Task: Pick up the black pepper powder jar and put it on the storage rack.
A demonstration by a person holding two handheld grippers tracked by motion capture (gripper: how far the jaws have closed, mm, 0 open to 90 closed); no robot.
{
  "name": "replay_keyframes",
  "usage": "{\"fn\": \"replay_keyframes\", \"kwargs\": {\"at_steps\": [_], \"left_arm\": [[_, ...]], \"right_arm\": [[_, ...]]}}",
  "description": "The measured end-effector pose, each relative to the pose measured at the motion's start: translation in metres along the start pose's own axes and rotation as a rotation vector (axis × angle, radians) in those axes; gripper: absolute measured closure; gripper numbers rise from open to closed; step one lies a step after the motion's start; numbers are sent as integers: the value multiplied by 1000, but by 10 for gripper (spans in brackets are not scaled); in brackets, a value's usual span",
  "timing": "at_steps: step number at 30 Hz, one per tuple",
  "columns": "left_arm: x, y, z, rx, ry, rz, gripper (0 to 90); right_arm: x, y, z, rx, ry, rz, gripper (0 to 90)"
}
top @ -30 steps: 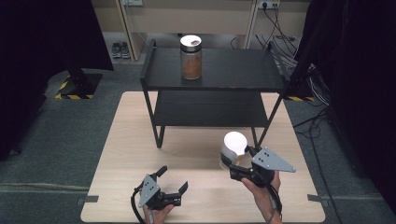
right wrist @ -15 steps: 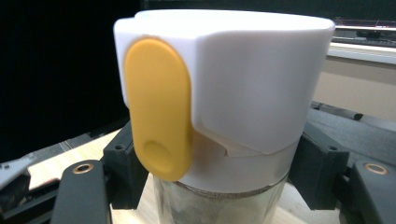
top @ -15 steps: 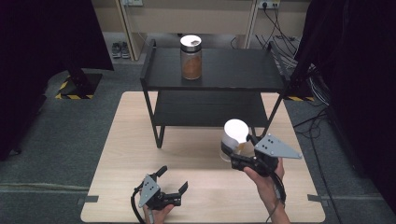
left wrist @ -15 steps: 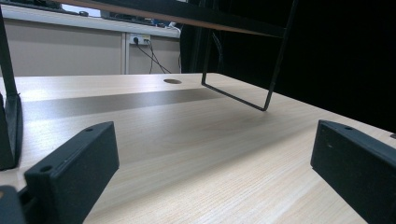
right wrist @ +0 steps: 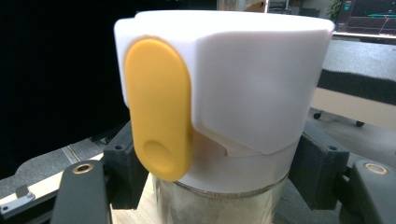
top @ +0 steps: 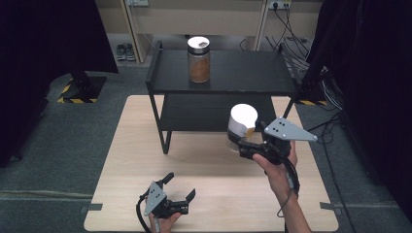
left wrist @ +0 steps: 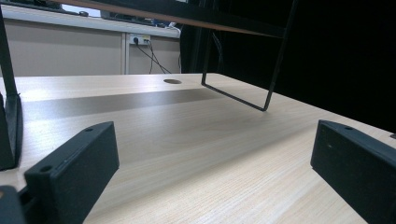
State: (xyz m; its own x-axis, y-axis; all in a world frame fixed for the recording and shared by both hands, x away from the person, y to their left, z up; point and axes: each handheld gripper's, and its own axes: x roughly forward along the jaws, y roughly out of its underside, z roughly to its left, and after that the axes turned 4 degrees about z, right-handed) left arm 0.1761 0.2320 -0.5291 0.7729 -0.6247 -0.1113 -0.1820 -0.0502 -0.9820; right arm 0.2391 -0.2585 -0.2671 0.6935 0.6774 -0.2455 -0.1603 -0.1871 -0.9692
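The step in hand looks like a carry: a jar is off the surface (top: pixel 126 160) and in the air, probably bound for the black shelf rack (top: pixel 223 73) that stands along the far edge. The next move, as I judge it, calls for more height and a level wrist, so that the jar's base clears the rack's front rail before it goes in over the top shelf, with room left beside the brown-filled jar (top: pixel 198 59) already standing near that shelf's far left corner.

The right claw (top: pixel 243 144) is clenched on the white-lidded jar (top: pixel 241 127), its jaws pressing the clear body just under the lid, above the right half of the surface in front of the rack's right leg. The left claw (top: pixel 180 187) rests near the near edge, released, jaws wide with nothing between them.

The jar has a tall white cap (right wrist: pixel 224 79) with an oval yellow tab (right wrist: pixel 159 112) on its side, over a glassy wall.
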Motion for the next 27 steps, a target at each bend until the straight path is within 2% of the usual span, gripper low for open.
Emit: {"fn": "replay_keyframes", "kwargs": {"at_steps": [9, 20, 27], "left_arm": [[0, 0, 0, -2, 0, 0, 3], [0, 0, 0, -7, 0, -2, 3], [0, 0, 0, -8, 0, -2, 3]], "right_arm": [[5, -21, -6, 9, -3, -6, 308], [8, -50, -7, -9, 17, -13, 308], [12, -69, -11, -4, 21, -13, 308]]}}
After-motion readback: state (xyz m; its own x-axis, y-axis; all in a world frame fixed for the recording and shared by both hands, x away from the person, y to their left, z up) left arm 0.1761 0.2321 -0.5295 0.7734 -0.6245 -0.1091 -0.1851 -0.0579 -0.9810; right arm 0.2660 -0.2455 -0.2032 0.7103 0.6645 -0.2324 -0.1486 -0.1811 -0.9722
